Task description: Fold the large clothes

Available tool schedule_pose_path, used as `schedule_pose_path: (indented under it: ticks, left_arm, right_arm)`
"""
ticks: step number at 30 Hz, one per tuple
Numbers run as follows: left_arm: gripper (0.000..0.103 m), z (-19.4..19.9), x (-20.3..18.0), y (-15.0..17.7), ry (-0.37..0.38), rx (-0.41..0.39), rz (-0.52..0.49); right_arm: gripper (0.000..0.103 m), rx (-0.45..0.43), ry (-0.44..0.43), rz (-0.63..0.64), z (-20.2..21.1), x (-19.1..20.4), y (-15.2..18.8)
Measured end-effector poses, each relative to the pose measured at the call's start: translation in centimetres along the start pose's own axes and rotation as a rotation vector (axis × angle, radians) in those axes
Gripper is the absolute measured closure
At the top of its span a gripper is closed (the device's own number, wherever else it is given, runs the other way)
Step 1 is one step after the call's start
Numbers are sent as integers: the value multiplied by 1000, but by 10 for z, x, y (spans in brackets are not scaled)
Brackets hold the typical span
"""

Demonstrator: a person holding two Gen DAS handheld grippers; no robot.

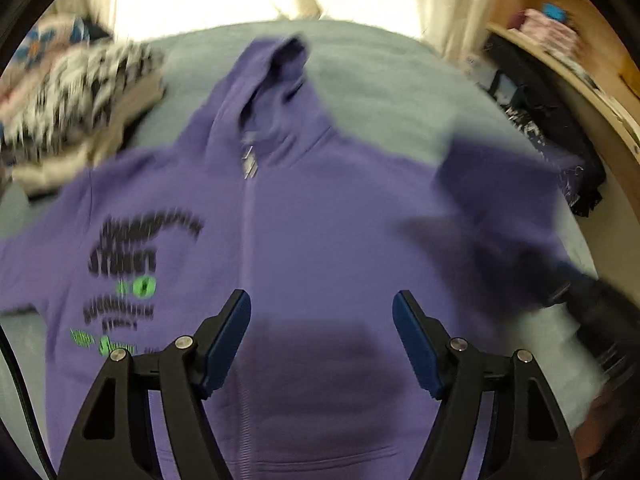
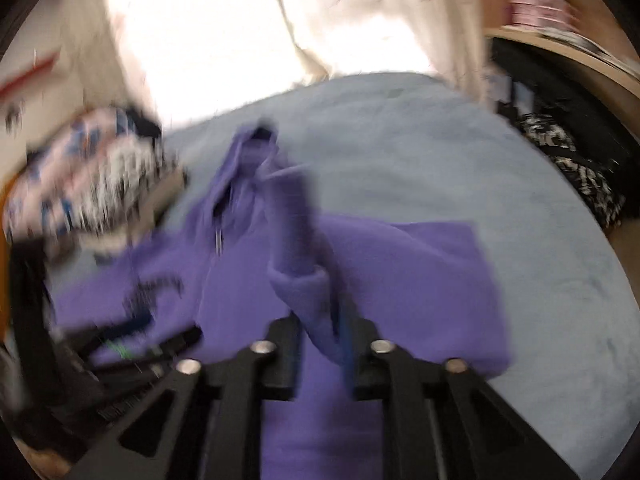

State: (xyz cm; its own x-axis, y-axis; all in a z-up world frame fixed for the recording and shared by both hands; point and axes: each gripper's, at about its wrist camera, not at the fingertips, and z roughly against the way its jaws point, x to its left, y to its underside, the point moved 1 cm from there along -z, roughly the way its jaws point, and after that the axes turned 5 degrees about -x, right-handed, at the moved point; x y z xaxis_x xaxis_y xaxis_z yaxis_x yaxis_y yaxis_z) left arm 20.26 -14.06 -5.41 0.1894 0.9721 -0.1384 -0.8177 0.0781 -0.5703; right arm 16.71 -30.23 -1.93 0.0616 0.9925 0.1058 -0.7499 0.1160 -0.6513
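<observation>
Purple hoodie — on grey bedspread

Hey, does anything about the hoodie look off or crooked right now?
Yes: the purple hoodie lies flat on the bed, but one sleeve cuff is lifted off it, between the fingers of the right hand-held gripper.

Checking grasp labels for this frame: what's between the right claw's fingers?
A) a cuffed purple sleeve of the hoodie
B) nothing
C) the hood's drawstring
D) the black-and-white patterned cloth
A: in the right wrist view a purple sleeve with its rolled cuff runs down between the fingers of the right claw, lifted over the purple zip hoodie.
</observation>
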Motion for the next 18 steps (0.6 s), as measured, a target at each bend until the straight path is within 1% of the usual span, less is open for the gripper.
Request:
schedule_pose_path:
  ticks: [2,4,5,9,12,15,16,18]
  left_arm:
    - [31,-12,19,10,10,39,23]
    - [31,-18,31,18,28,56,38]
    - [31,-20,36,21,40,58,43]
    - [31,-23,45,28,158,61,80]
    - [31,-27,40,29,268,69,101]
    - [31,-36,30,29,374,108,129]
    - [31,-40,27,29,397,126,146]
    - [32,-50,23,32,437,168,188]
  right_arm:
    - [62,86,25,38,-28,18,24]
    - [62,137,19,50,-40,30,42]
    - [62,145,13,43,-41,30,48]
    - [61,118,-29,-24,-22,24,59]
    - [61,92,-22,-98,-7,8,63]
    - [59,72,-32,-204,6,-5,71]
    - [59,71,-50,-251,9,-11,75]
    - [59,78,-73,-308,12,-18,82]
